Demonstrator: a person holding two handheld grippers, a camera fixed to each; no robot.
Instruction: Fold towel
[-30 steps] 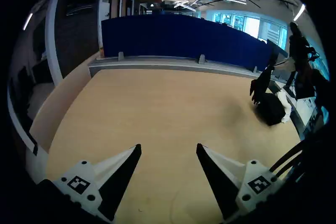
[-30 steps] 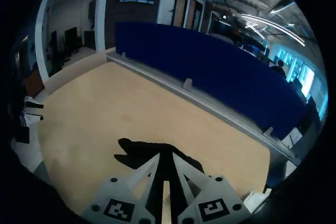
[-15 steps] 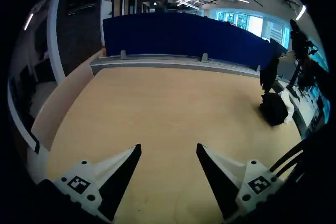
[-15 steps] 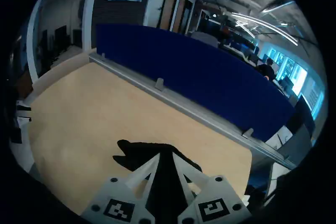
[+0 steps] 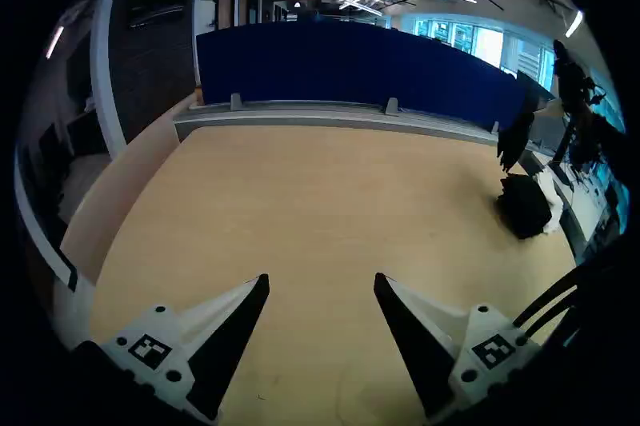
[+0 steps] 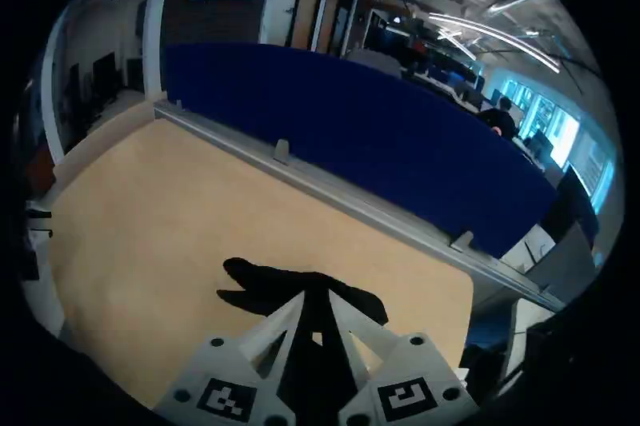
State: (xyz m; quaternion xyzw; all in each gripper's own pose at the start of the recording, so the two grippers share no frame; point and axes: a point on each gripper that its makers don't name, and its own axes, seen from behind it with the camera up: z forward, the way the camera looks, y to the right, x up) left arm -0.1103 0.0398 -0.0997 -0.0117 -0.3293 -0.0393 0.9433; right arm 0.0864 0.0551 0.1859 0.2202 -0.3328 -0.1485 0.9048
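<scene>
- Towel [image 5: 524, 204] lies on the biggest thing in sight, a pale wooden bench [image 5: 320, 194], far over at its right edge in the left gripper view.
- Blue partition [image 5: 352, 66] runs along the back of the bench, standing on a grey rail [image 5: 320, 118].
- In the left gripper view the towel is a black, crumpled heap with one dark part drawn up above it. No pattern or neat fold can be made out.
- In the right gripper view the towel [image 6: 272, 286] spreads as a flat, ragged black shape just beyond the fingertips, over the bench [image 6: 160, 210].
- Right gripper [image 6: 316, 298]: fingers nearly closed, pinching the black cloth between them.
- Left gripper [image 5: 320, 278]: fingers spread wide above bare bench, gripping nothing, well apart from the towel.
</scene>
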